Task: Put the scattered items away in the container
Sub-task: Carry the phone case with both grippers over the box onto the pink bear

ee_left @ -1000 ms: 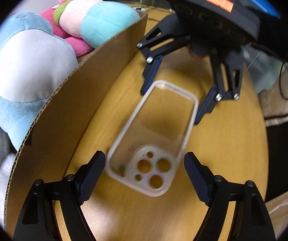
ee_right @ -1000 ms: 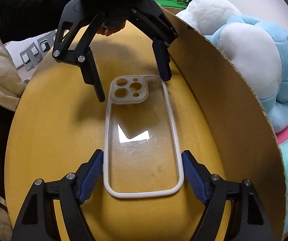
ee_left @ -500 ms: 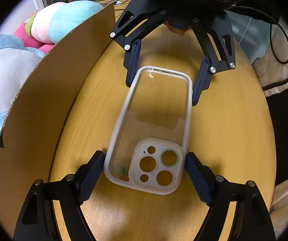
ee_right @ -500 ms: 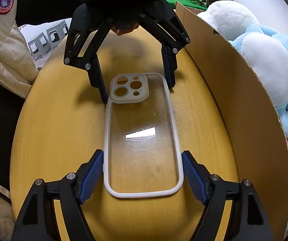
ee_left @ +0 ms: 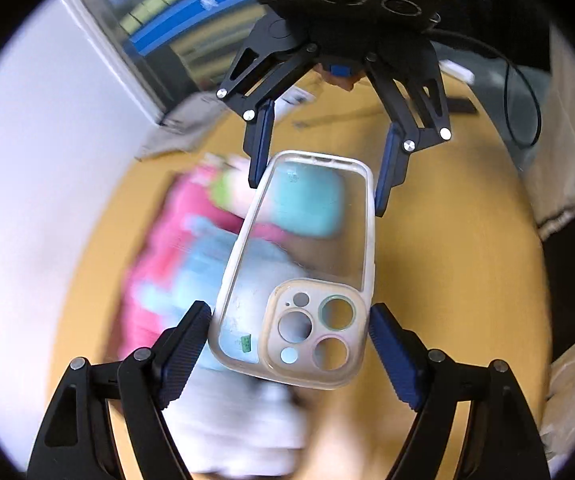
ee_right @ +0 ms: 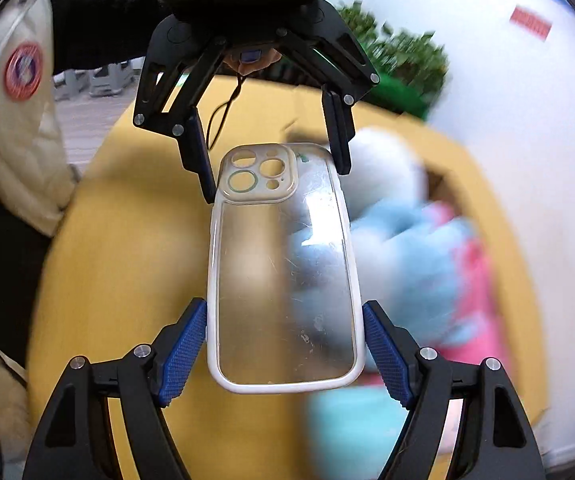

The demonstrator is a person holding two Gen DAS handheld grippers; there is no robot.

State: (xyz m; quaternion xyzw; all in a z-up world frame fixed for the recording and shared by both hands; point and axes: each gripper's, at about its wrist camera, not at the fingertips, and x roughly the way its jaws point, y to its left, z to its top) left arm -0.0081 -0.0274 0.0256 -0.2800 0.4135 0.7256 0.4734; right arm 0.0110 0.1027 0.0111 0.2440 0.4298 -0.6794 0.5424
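A clear phone case (ee_left: pixel 299 264) with a white rim is held in the air by both grippers, one at each end. My left gripper (ee_left: pixel 291 344) is shut on its camera-hole end. My right gripper (ee_right: pixel 285 348) is shut on its plain end. In the left wrist view the right gripper (ee_left: pixel 319 172) grips the far end; in the right wrist view the left gripper (ee_right: pixel 271 160) does. Below, blurred, lies the cardboard box (ee_right: pixel 503 232) with plush toys (ee_right: pixel 407 248) inside.
The box holds pink, blue and turquoise plush toys (ee_left: pixel 191 248), all blurred by motion. A wooden round table (ee_right: pixel 127 248) lies beneath. A white wall (ee_left: pixel 47 160) is at the left, a green plant (ee_right: pixel 399 56) behind, and a person's pale jacket (ee_right: pixel 15 128) beside the table.
Both grippers have lifted the phone case off the table and carried it up and over the cardboard box; the plush toys now show beneath it.
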